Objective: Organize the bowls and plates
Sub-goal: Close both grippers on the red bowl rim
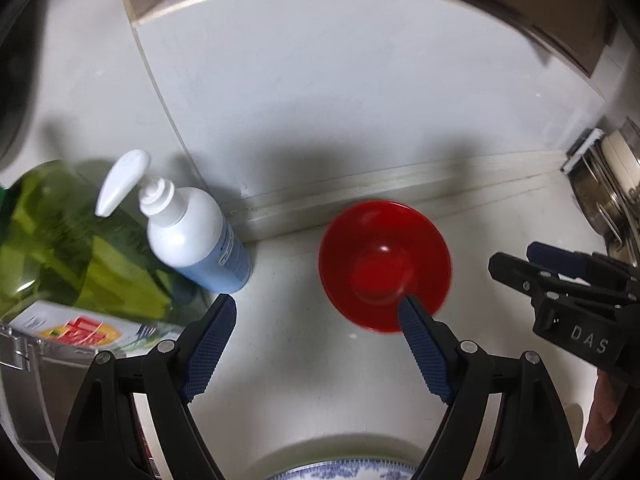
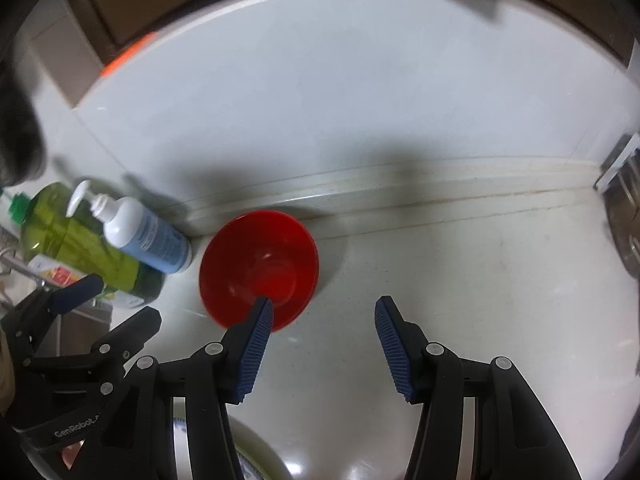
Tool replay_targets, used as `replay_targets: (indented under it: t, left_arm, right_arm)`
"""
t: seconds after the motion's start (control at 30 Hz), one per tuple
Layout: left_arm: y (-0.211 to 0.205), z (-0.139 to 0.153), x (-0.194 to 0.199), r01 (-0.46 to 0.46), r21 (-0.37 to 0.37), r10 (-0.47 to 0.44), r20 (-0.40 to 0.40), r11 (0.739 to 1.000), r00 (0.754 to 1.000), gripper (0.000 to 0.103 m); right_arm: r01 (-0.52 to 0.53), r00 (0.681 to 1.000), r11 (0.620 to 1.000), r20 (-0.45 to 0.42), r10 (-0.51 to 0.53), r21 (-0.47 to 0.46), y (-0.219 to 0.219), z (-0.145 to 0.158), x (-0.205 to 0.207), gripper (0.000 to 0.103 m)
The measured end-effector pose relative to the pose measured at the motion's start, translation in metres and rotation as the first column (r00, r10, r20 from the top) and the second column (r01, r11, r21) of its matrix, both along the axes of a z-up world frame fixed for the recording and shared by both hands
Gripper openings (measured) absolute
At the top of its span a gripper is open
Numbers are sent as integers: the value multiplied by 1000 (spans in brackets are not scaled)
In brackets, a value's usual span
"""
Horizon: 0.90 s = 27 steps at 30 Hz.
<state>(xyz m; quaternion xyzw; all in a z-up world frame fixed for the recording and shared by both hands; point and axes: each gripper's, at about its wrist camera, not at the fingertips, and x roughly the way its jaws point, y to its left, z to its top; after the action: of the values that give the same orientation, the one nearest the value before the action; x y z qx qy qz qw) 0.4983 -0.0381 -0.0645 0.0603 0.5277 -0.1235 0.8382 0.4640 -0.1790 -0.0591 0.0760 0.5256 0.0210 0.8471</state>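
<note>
Left wrist view, left gripper (image 1: 316, 312) spread wide (empty), above red bowl (image 1: 384, 256)

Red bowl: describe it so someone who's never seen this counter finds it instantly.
On the white countertop, look along the raised ledge at the foot of the back wall. The red bowl sits upright just in front of it, right of the white pump bottle and green bottle. It is the only red, open dish there.

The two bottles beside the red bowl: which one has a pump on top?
The white bottle with the blue label, the one nearer the red bowl, has a white pump. The larger green bottle behind it has a green screw cap.
</note>
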Motion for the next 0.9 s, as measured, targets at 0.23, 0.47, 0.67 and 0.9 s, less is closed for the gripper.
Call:
replay_targets:
  t: [0.23,0.47,0.67,0.9]
  left_arm:
    - [-9,-21,27,-5,12,6,-38,1000,999,81]
    - [-18,-48,45,-2,29,5,-96,1000,995,69]
    - [-24,-65,54,0,35,5,-137,999,991,60]
    - [-30,-74,60,-2,28,6,-156,1000,988,45]
  right_arm:
    - [24,998,999,-56,-23,21,-1,-21,25,54]
    - [38,993,999,-109,-34,36,-4,-42,41,54]
    - [33,989,998,-145,-26,48,-3,-59,48,48]
    - [22,984,998,-175,-10,66,1,-70,53,31]
